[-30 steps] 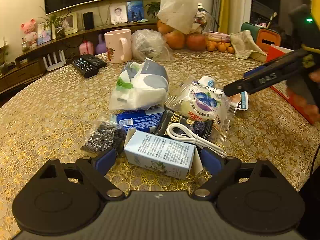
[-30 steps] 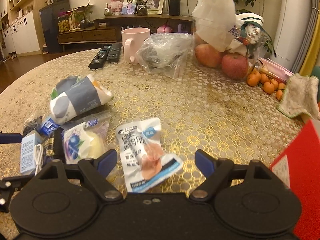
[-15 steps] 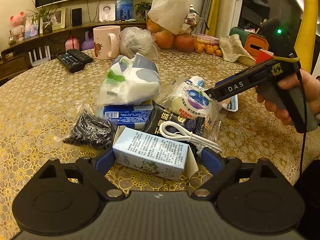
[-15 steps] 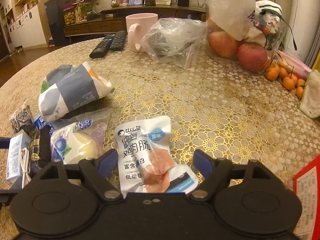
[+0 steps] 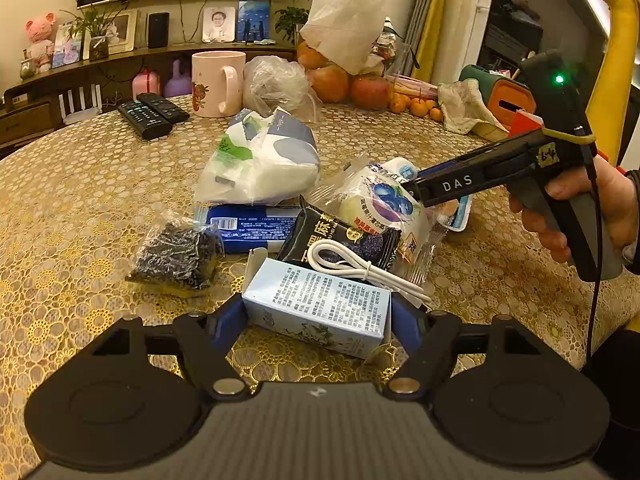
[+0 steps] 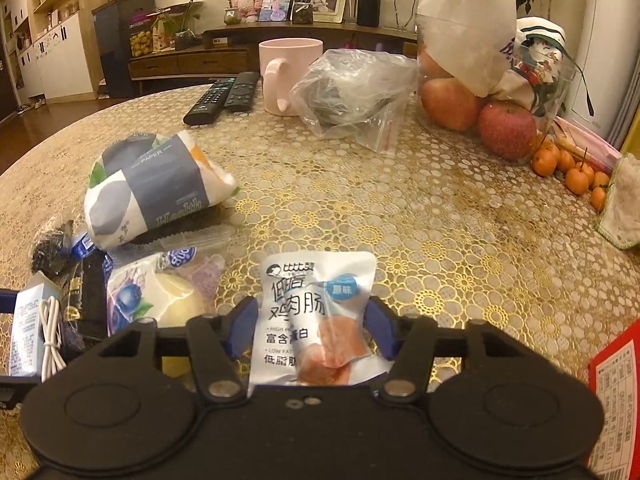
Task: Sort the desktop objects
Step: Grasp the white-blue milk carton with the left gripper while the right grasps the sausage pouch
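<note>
Both sets of jaws closing: left gripper (image 5: 318,318) around the stiff, light carton (image 5: 320,308), touching; right gripper (image 6: 310,328) pinching the soft, slippery sausage pouch (image 6: 316,316) mid-body on the table (image 6: 400,216).

Tablecloth (image 6: 400,216): gold floral lace pattern on beige. Mug (image 5: 218,78): pale pink with a red strawberry motif. Carton (image 5: 316,306): light blue, dense dark print. Cable (image 5: 360,266): white. Sausage pouch (image 6: 316,312): white, black lettering, blue badge. Remotes (image 5: 154,114): black.
</note>
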Demonstrator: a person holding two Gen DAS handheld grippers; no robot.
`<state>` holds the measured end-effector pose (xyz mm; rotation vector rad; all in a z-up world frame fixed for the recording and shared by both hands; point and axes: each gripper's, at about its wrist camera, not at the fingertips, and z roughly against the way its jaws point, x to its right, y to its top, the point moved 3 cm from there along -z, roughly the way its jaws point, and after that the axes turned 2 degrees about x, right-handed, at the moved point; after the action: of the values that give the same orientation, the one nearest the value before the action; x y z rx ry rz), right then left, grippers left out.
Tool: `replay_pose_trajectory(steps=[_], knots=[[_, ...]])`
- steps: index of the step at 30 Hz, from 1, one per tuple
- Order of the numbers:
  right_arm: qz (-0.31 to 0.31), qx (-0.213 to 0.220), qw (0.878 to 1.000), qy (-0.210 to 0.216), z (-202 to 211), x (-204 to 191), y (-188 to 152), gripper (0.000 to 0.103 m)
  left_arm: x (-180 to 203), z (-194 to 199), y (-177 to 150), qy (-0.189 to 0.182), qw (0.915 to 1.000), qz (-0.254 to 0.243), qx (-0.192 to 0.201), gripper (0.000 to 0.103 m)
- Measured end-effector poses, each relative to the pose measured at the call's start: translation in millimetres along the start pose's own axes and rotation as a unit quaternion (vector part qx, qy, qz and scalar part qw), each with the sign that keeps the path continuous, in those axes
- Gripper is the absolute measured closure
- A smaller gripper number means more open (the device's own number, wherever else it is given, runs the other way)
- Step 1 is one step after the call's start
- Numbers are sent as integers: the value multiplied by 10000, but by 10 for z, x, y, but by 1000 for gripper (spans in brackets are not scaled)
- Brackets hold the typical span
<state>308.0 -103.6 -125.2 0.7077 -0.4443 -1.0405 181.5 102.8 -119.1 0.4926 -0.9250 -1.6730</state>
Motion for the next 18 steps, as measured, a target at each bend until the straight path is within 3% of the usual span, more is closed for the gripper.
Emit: replay_pose_trajectory(steps=[18], knots=[[-16, 97, 9999, -83, 415, 22, -97, 46, 201, 243, 109, 95, 9999, -24, 74, 29]])
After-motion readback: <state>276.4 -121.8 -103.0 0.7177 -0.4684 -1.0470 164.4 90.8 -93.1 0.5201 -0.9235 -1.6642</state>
